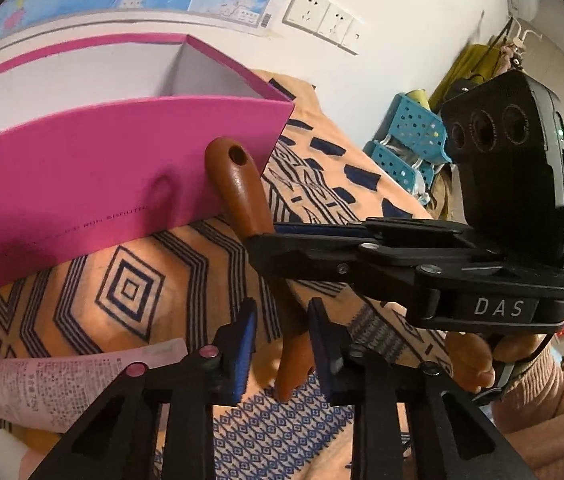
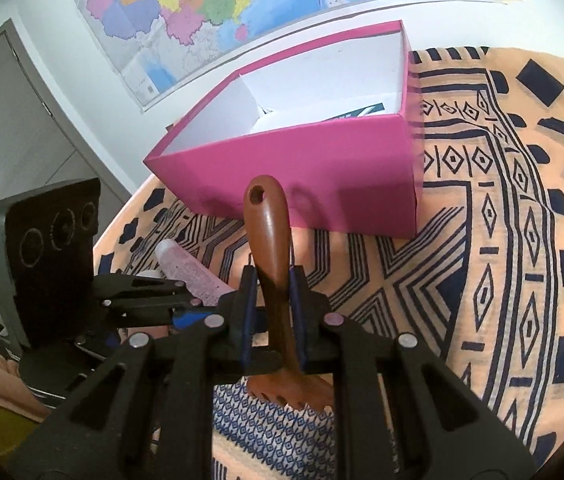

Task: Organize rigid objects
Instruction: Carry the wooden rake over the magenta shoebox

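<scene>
A brown wooden comb [image 1: 242, 184] [image 2: 270, 232] stands tilted above the patterned cloth, its holed handle end up and in front of the pink box [image 1: 102, 180] [image 2: 301, 176]. My right gripper [image 2: 274, 292] [image 1: 260, 240] is shut on the comb's handle. The comb's toothed head hangs below it. My left gripper [image 1: 282, 344] has the comb's lower part between its blue pads. The right pad lies against the comb and a narrow gap shows at the left pad. The box is open-topped, with white walls and something dark lying low inside.
A pink-and-white tube [image 1: 62, 388] [image 2: 190, 272] lies on the orange and navy cloth [image 2: 481, 240] to the left. A blue-patterned patch [image 1: 282, 432] lies under the comb. Blue perforated baskets [image 1: 413, 132] stand beyond the table, and a map hangs on the wall.
</scene>
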### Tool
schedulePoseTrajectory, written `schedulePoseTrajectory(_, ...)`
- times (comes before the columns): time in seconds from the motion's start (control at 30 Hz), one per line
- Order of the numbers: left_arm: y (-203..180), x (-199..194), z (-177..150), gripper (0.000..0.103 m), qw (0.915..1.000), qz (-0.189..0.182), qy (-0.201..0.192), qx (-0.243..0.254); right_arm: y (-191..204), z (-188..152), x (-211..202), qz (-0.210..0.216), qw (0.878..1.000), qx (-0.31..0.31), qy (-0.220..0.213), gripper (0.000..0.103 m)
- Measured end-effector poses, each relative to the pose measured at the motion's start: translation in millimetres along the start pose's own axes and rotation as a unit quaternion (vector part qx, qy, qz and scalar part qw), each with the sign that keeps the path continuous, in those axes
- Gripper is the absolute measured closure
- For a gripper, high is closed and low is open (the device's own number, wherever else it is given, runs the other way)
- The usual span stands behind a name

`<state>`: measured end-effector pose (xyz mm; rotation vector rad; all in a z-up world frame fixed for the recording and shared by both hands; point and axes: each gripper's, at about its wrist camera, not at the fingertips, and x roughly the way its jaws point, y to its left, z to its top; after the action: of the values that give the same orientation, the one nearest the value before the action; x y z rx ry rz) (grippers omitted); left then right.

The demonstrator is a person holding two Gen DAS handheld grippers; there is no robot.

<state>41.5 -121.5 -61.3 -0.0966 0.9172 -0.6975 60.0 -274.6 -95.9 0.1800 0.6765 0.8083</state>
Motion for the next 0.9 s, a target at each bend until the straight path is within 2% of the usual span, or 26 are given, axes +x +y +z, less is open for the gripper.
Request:
schedulePoseTrajectory(0.13, -2, -4, 4, 0.085, 1.0, 0.003, -0.006, 0.003, 3, 0, 0, 0.006, 1.0, -0.002, -0.001, 0.085)
schedulePoseTrajectory(0.9, -6, -42, 36, 0.085, 0.9973, 0.03, -0.064, 0.017, 30, 35, -23, 0.008, 0.997, -0.046, -0.055, 0.085)
